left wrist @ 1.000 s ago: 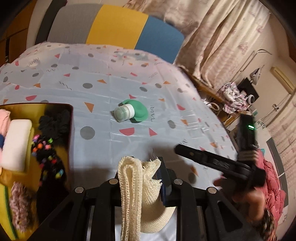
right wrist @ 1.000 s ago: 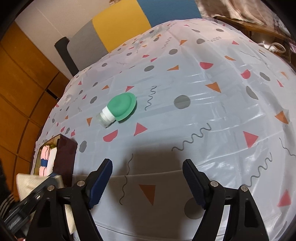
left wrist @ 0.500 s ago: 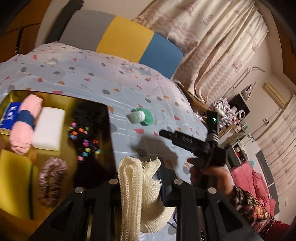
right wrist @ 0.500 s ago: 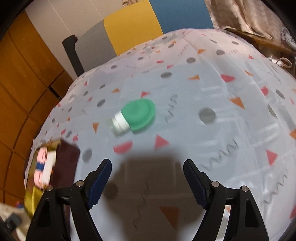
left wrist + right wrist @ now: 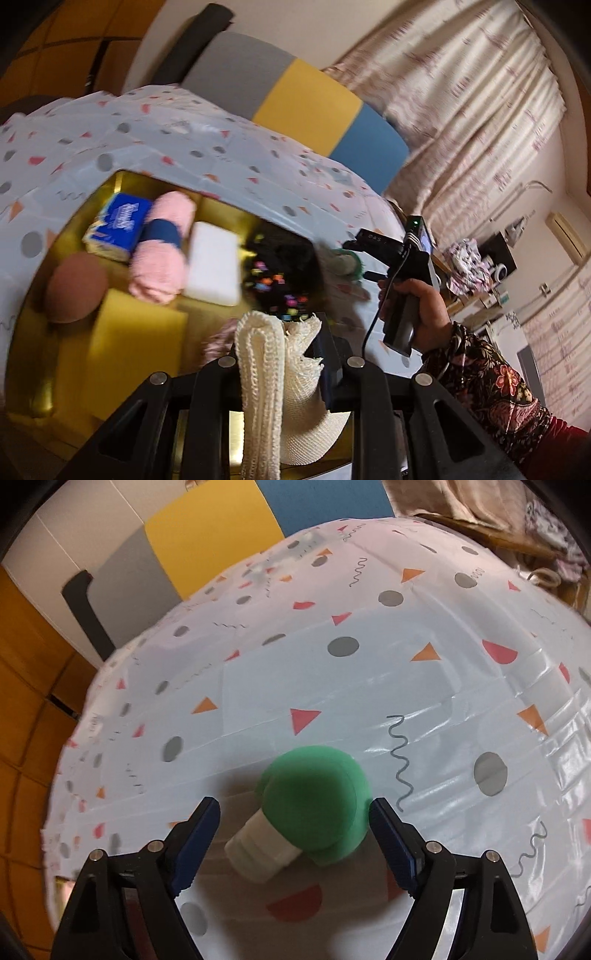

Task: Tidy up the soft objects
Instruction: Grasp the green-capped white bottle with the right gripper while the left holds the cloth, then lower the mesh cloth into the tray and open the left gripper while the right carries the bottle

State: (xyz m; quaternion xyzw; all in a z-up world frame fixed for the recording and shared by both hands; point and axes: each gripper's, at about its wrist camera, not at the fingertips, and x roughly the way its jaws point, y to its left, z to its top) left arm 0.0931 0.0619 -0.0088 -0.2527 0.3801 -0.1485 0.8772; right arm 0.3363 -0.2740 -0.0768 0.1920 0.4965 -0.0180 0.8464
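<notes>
- The gold tray (image 5: 122, 177) lies at the left edge of the table, and most of its floor is already taken: a blue tissue pack (image 5: 118, 225) in the far corner, then a pink yarn roll (image 5: 162, 247), a white sponge (image 5: 214, 267) and a dark heap with coloured beads (image 5: 280, 269) along the far side, with a brown ball (image 5: 75, 288) and a yellow sponge (image 5: 136, 350) nearer.
- The left gripper (image 5: 284, 354) is clamped on a folded cream knit cloth (image 5: 262, 369) and hangs over the near side of the tray, above a pinkish fuzzy thing (image 5: 218, 341) that is too blurred to name.
- To set the cloth down well, it likely pays to carry it to a bare gold patch near the tray's near edge and lower it before letting go — dropped from here it could drape over its neighbours.
- Right of the tray, toward the table's middle, the green mushroom toy (image 5: 314, 797) lies on its side on the patterned cloth (image 5: 369, 672), white stem towards the camera.
- The right gripper (image 5: 295, 816) straddles the toy with jaws opening — the right pad just beside the green cap, the left pad apart from it, nothing pressed yet.
- A good grasp probably means shifting left to centre the cap, sinking lower, then closing gently, since foam squashes and can squirt out.
</notes>
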